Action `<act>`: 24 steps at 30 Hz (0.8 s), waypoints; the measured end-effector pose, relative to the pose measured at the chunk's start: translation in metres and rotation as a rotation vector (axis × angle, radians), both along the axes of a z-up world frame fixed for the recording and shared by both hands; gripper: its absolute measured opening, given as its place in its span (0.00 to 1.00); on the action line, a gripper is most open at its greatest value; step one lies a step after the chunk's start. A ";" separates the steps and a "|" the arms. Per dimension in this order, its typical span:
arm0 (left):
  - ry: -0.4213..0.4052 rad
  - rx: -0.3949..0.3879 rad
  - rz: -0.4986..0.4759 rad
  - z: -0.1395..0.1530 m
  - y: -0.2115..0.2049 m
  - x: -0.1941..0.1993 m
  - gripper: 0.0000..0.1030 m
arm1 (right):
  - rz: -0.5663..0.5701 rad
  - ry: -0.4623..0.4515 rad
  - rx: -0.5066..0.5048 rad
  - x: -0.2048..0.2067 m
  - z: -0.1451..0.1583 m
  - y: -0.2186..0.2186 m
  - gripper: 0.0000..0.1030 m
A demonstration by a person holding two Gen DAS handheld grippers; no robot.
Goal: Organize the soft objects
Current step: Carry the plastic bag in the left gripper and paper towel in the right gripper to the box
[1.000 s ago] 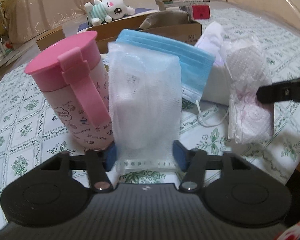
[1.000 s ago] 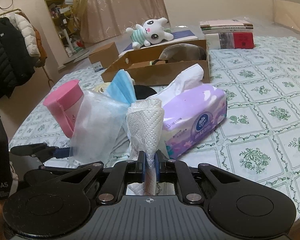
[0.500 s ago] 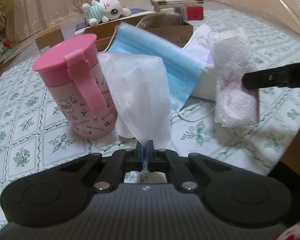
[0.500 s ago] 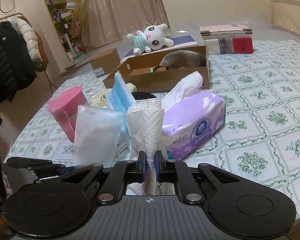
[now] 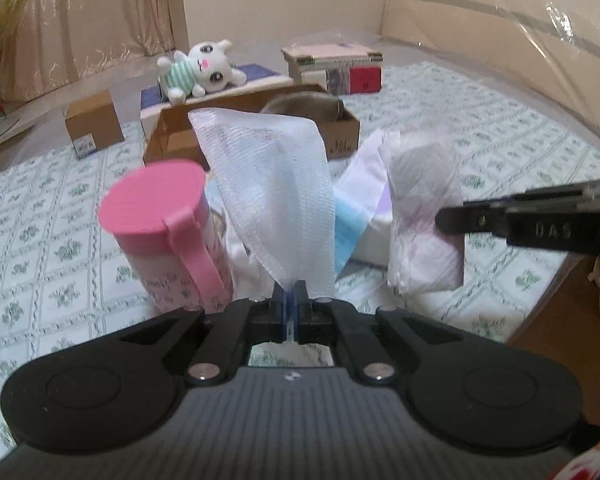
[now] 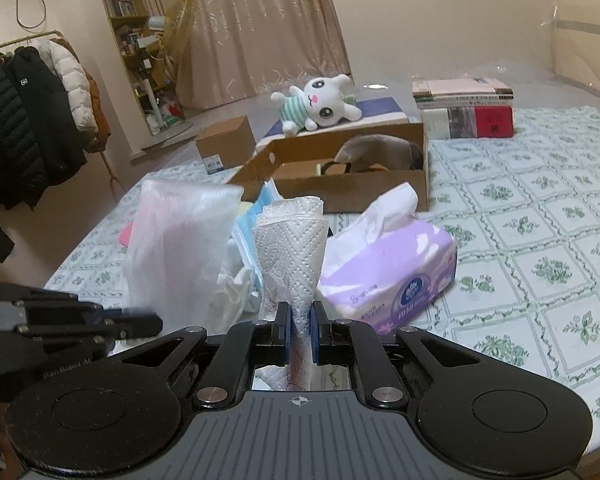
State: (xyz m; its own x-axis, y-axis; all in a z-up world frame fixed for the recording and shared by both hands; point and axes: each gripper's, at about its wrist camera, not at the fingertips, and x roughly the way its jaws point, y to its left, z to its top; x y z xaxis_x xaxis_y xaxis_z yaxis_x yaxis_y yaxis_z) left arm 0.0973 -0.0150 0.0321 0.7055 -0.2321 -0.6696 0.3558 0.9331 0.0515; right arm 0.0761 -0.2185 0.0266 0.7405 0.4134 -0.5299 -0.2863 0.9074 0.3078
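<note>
My left gripper [image 5: 290, 294] is shut on the bottom edge of a white mesh cloth [image 5: 272, 196], which stands up above the bed; the same cloth [image 6: 180, 248] shows at the left of the right wrist view. My right gripper [image 6: 300, 324] is shut on a folded embossed paper towel [image 6: 290, 252], seen also as a white wad [image 5: 424, 216] at the right of the left wrist view. Behind them lie a blue face mask [image 5: 350, 226], a purple tissue pack [image 6: 392, 268] and a pink lidded cup [image 5: 164, 232].
An open cardboard box [image 6: 352, 184] with a grey soft thing inside stands further back. A white plush bunny [image 6: 320, 106] lies on a blue box, beside stacked books [image 6: 464, 110]. A small carton [image 5: 94, 122] sits left. The bed's right edge [image 5: 548, 292] is close.
The left jaws shut on the mesh cloth's lower edge, then lifted it off the bed. The right gripper kept its hold on the paper towel and rose slightly.
</note>
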 end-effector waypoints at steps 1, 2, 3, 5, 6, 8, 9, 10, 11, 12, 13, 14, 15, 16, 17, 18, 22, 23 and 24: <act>-0.004 -0.007 -0.001 0.005 0.001 0.002 0.02 | 0.001 -0.005 -0.002 0.001 0.002 0.000 0.09; -0.008 -0.014 -0.003 0.010 0.001 0.005 0.02 | 0.004 -0.008 -0.004 0.002 0.005 0.000 0.09; -0.013 -0.020 -0.006 0.015 0.002 0.008 0.02 | 0.008 -0.012 -0.006 0.004 0.008 -0.001 0.09; -0.022 -0.029 -0.013 0.025 0.003 0.015 0.02 | 0.014 -0.016 -0.010 0.009 0.013 -0.002 0.09; -0.024 -0.034 -0.014 0.030 0.004 0.020 0.02 | 0.015 -0.019 -0.012 0.012 0.016 -0.002 0.09; -0.023 -0.055 -0.016 0.040 0.007 0.031 0.02 | 0.021 -0.031 -0.018 0.019 0.023 -0.004 0.09; -0.024 -0.062 -0.017 0.045 0.008 0.036 0.02 | 0.024 -0.039 -0.020 0.022 0.026 -0.004 0.09; -0.026 -0.067 -0.018 0.050 0.009 0.041 0.02 | 0.028 -0.050 -0.025 0.026 0.031 -0.005 0.09; -0.028 -0.076 -0.018 0.056 0.010 0.047 0.02 | 0.031 -0.060 -0.032 0.030 0.034 -0.005 0.09; -0.029 -0.084 -0.019 0.061 0.012 0.052 0.02 | 0.033 -0.070 -0.038 0.034 0.038 -0.005 0.09; -0.030 -0.089 -0.019 0.066 0.013 0.058 0.02 | 0.037 -0.078 -0.044 0.040 0.042 -0.004 0.09; -0.033 -0.092 -0.021 0.072 0.014 0.064 0.02 | 0.042 -0.083 -0.048 0.045 0.045 -0.004 0.09; -0.034 -0.094 -0.021 0.076 0.014 0.071 0.02 | 0.046 -0.087 -0.051 0.050 0.048 -0.004 0.09; -0.034 -0.097 -0.020 0.081 0.015 0.078 0.02 | 0.050 -0.091 -0.056 0.057 0.051 -0.004 0.09; -0.031 -0.103 -0.019 0.086 0.017 0.087 0.02 | 0.055 -0.095 -0.060 0.064 0.055 -0.005 0.09; -0.026 -0.106 -0.018 0.090 0.018 0.095 0.02 | 0.060 -0.098 -0.064 0.071 0.058 -0.005 0.09; -0.024 -0.100 -0.010 0.103 0.022 0.128 0.02 | 0.063 -0.107 -0.069 0.104 0.069 -0.008 0.09; -0.023 -0.096 -0.008 0.106 0.023 0.137 0.02 | 0.065 -0.106 -0.069 0.115 0.071 -0.008 0.09; -0.020 -0.092 -0.008 0.108 0.024 0.146 0.02 | 0.067 -0.105 -0.072 0.123 0.073 -0.009 0.09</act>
